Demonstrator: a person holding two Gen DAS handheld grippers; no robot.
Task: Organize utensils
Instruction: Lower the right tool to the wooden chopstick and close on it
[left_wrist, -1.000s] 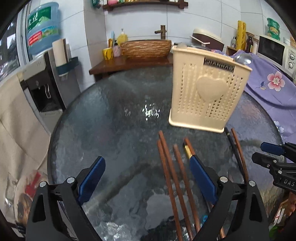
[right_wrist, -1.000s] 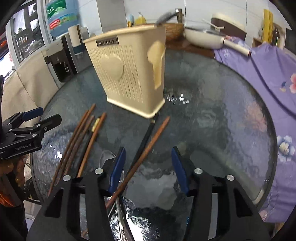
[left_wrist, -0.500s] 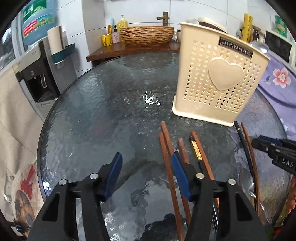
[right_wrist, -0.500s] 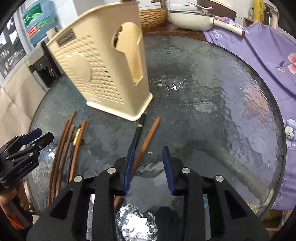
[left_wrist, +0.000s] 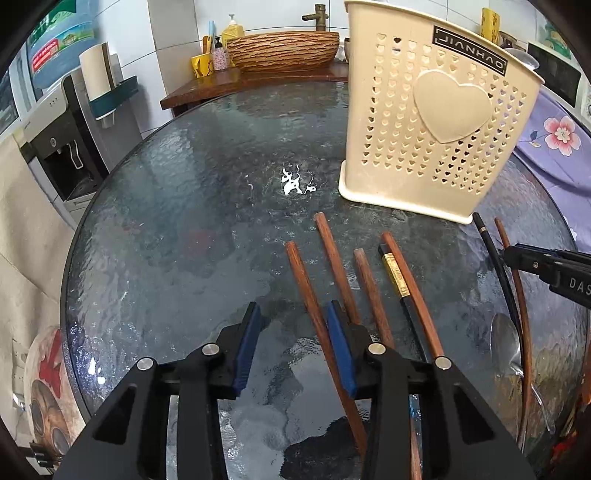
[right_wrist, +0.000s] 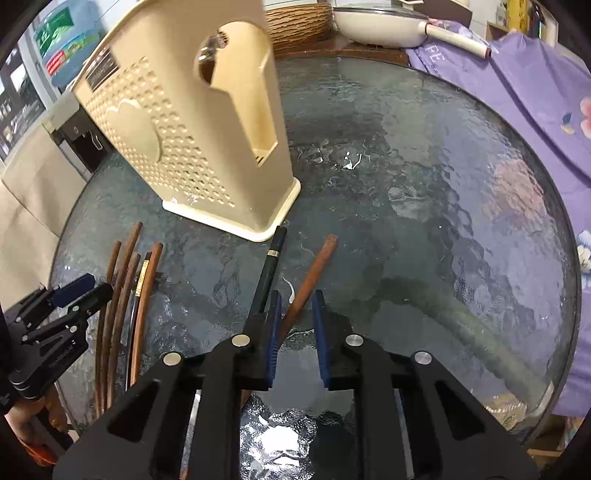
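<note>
A cream perforated utensil holder with a heart stands on the round glass table; it also shows in the right wrist view. Several brown chopsticks and a black gold-banded one lie in front of it. My left gripper is open, low over the table, its right finger beside the leftmost chopstick. My right gripper is partly open around a brown chopstick, with a black chopstick just left of it. A metal spoon lies at the right.
A wooden counter with a woven basin stands behind the table. A water dispenser is at the left. A purple floral cloth and a white pan lie to the right. The table edge is near.
Both grippers have moved forward and lower toward the chopsticks and narrowed their jaws. The right gripper now straddles the brown chopstick. The holder looks nearer in both views.
</note>
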